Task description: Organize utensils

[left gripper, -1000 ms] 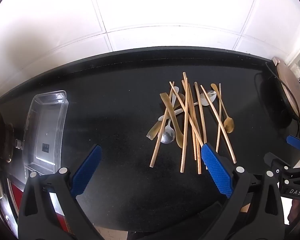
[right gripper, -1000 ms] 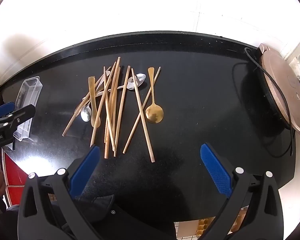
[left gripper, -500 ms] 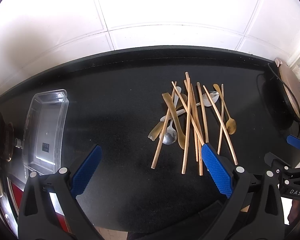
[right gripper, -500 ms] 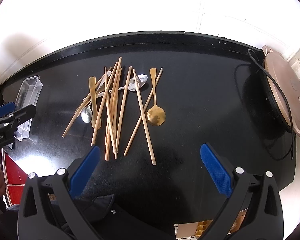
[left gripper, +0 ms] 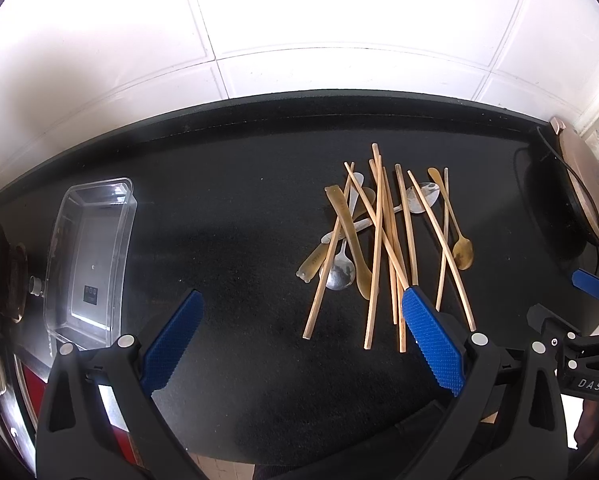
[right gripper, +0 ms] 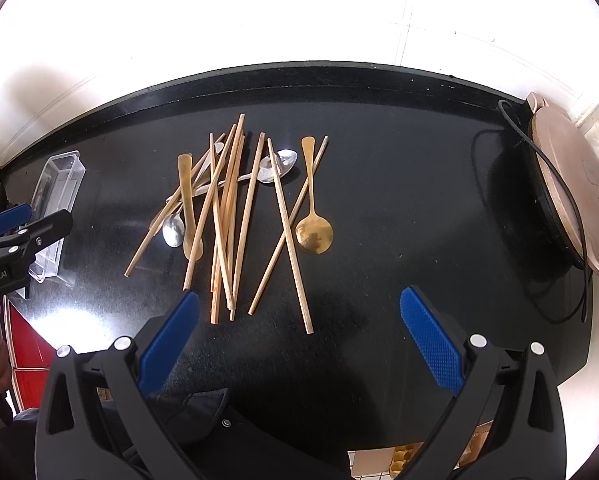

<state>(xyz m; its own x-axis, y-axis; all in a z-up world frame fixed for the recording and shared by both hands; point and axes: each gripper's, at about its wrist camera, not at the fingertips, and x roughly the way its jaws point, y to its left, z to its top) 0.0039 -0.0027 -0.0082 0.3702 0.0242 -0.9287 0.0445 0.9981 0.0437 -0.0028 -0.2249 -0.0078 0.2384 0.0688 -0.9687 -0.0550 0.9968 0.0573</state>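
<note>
Left view: the left gripper (left gripper: 299,320) hangs wide apart over the black table (left gripper: 227,220) — chopsticks (left gripper: 379,248) and spoons (left gripper: 341,274) piled right, clear box (left gripper: 87,248) far left.

Right view: the right gripper (right gripper: 299,320) gapes apart too, holding nothing — a gold spoon (right gripper: 313,232) lies beside the pile.

Tan chopsticks (right gripper: 283,236), gold spoon (right gripper: 314,234) and silver spoon (right gripper: 173,230) lie on black counter (right gripper: 399,200); blue-padded tools.

Black countertop (left gripper: 239,220), white tiled wall (left gripper: 299,20)
</note>
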